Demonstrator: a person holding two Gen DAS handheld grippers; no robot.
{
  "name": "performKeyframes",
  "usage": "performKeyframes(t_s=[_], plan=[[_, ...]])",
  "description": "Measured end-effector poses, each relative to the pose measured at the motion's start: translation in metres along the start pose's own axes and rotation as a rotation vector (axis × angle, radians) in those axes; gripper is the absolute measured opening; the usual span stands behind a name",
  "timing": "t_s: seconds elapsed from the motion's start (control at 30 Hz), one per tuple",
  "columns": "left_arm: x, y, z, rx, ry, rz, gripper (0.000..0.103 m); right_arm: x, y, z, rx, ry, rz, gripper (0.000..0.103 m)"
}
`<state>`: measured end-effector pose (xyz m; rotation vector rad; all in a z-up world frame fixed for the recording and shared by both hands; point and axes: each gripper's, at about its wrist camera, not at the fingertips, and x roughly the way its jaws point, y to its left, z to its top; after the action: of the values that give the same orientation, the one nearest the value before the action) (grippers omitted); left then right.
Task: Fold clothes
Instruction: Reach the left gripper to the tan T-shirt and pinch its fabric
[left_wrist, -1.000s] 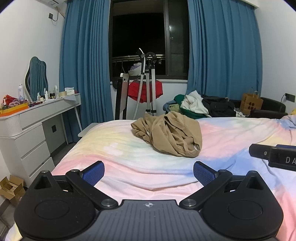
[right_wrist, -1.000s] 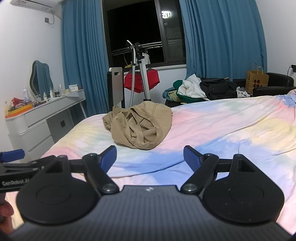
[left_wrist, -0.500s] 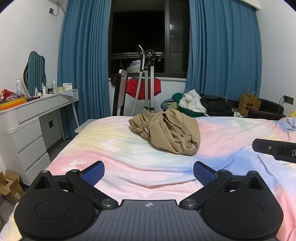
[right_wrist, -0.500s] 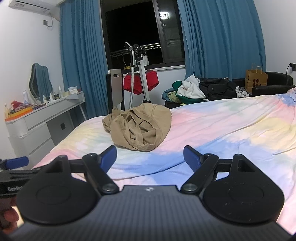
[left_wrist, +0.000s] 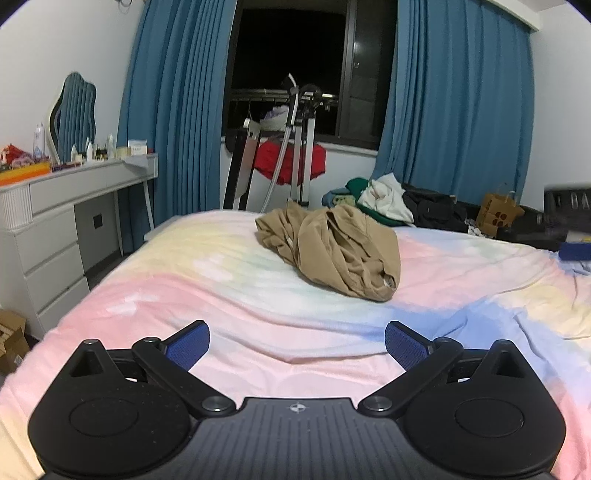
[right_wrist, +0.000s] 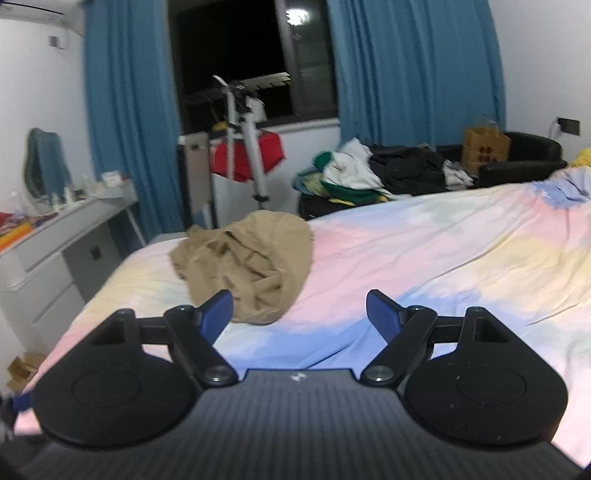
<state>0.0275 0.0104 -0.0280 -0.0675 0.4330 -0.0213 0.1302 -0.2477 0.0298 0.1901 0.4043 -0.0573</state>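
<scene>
A crumpled tan garment (left_wrist: 340, 251) lies in a heap on the pastel rainbow bedspread (left_wrist: 221, 288), toward the far side of the bed. In the right wrist view the same tan garment (right_wrist: 251, 269) sits just beyond my left blue fingertip (right_wrist: 218, 314). My left gripper (left_wrist: 297, 345) hovers open over the near part of the bed, well short of the heap, with nothing between its blue pads. My right gripper (right_wrist: 299, 314) is open too and holds nothing. Part of the right gripper shows blurred at the right edge of the left wrist view.
A white dresser (left_wrist: 48, 229) with bottles and a mirror stands left of the bed. Beyond the far edge are a garment steamer stand (left_wrist: 295, 155) with a red cloth, a pile of clothes (left_wrist: 391, 199), a brown paper bag (left_wrist: 496, 214) and blue curtains.
Both grippers have moved forward toward the tan garment, and it looks larger. The right gripper has risen and swung right; its view is blurred with motion. Both stay open.
</scene>
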Motion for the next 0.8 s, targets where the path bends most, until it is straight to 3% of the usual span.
performKeyframes(t_s=[0.17,0.33,0.5,0.6,0.73,0.8], plan=[[0.036,-0.016,0.004,0.046,0.052,-0.017,0.098,0.013,-0.023,0.003,0.081,0.025,0.006,0.081],[0.093,-0.056,0.015,0.125,0.092,-0.070,0.093,0.026,-0.056,-0.022,0.146,0.084,-0.019,0.081],[0.164,-0.104,0.027,0.151,0.073,-0.137,0.085,0.046,-0.094,-0.039,0.269,0.154,-0.055,0.081],[0.216,-0.132,0.034,0.155,0.062,-0.117,0.075,0.057,-0.106,-0.043,0.305,0.155,-0.077,0.081],[0.277,-0.150,0.038,0.136,0.064,-0.022,0.067,0.071,-0.113,-0.054,0.312,0.165,-0.080,0.081],[0.302,-0.150,0.034,0.107,0.097,0.032,0.050,0.080,-0.117,-0.058,0.330,0.178,-0.072,0.081]])
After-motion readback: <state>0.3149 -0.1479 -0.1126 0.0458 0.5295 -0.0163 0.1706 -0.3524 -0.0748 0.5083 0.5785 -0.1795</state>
